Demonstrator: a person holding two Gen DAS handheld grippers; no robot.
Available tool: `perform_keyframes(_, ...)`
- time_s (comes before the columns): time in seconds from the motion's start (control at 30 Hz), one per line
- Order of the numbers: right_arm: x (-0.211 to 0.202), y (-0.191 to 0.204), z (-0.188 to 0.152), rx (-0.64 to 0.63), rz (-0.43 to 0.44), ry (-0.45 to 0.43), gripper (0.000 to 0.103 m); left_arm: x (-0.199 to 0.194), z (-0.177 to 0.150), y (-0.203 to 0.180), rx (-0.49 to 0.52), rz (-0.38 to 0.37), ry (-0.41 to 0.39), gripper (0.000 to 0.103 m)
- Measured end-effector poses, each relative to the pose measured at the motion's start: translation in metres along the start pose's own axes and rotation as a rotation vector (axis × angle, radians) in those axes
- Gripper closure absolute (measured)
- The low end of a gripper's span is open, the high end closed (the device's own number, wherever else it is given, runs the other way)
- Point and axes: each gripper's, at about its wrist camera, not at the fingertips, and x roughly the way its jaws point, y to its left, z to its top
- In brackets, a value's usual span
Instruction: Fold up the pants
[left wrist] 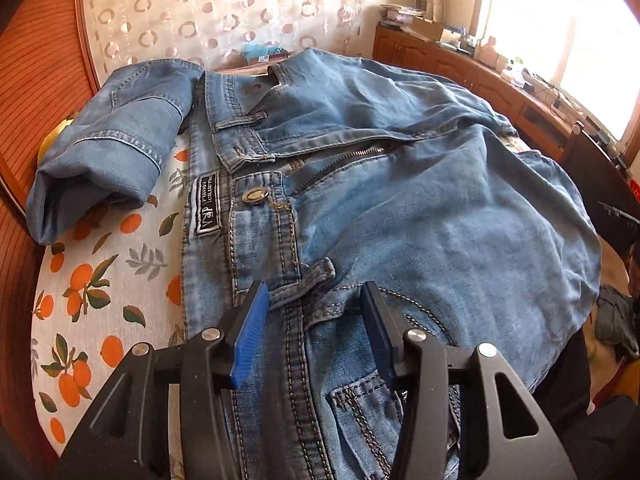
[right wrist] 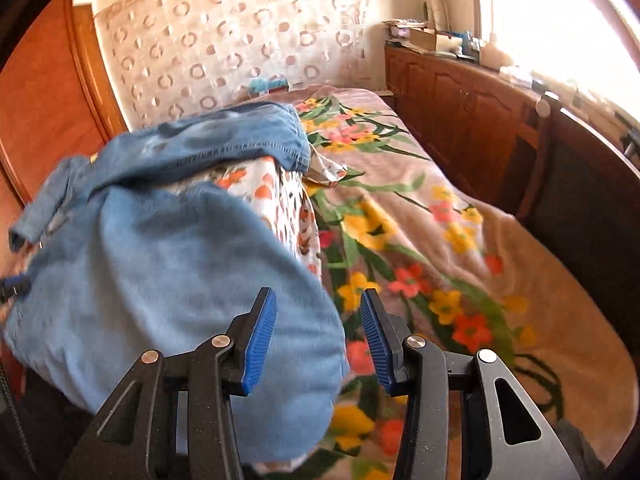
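- Pants [left wrist: 400, 184]: blue denim, spread on an orange-print cloth [left wrist: 100, 280] over a raised surface beside a bed with a floral blanket [right wrist: 440, 240].
- Lying front up, waistband toward the left wrist camera, metal button [left wrist: 255, 195] undone, zipper [left wrist: 360, 154] partly open, woven label [left wrist: 208, 204] showing just beside the button.
- Judged early to midway: one leg end [left wrist: 100, 152] doubled back near the waistband, cuff seam visible; main body rumpled, not squared into a neat packet.
- Left to do, by the look of it: smoothing wrinkles, lining up legs, folding over again.
- Left gripper [left wrist: 316, 320]: blue pads about half apart, hovering over the waistband near a belt loop [left wrist: 320, 272], pinching nothing.
- Right gripper [right wrist: 318, 328]: pads about half apart, empty, over the edge of the denim where it meets the blanket; view blurred.
- Fabric soft, faded, thin; likely to slump and shift when pulled.
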Motion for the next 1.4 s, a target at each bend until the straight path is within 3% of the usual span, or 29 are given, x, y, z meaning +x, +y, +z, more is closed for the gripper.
perform_keyframes(0.37,0.044,-0.004,0.019,0.031,0.079,0.01,0.058,-0.003,-0.006,-0.001,0.008,0.01,-0.005,0.053)
perform_keyframes(0.63,0.019,0.015,-0.009,0.002,0.048,0.028,0.058,-0.035,-0.037,0.011,-0.021,0.046,0.002,0.053)
perform_keyframes(1.0,-0.019,0.067,-0.038,-0.248,0.113,0.079,0.058,-0.071,-0.077,0.016,-0.031,0.03,-0.01,0.053)
perform_keyframes(1.13,-0.023,0.074,-0.047,-0.325,0.123,0.117,0.058,-0.075,-0.079,0.012,-0.012,0.003,-0.016,0.069)
perform_keyframes(1.4,-0.026,0.083,-0.061,-0.458,0.064,0.167,0.057,-0.074,-0.076,0.011,0.0,0.029,-0.01,0.071)
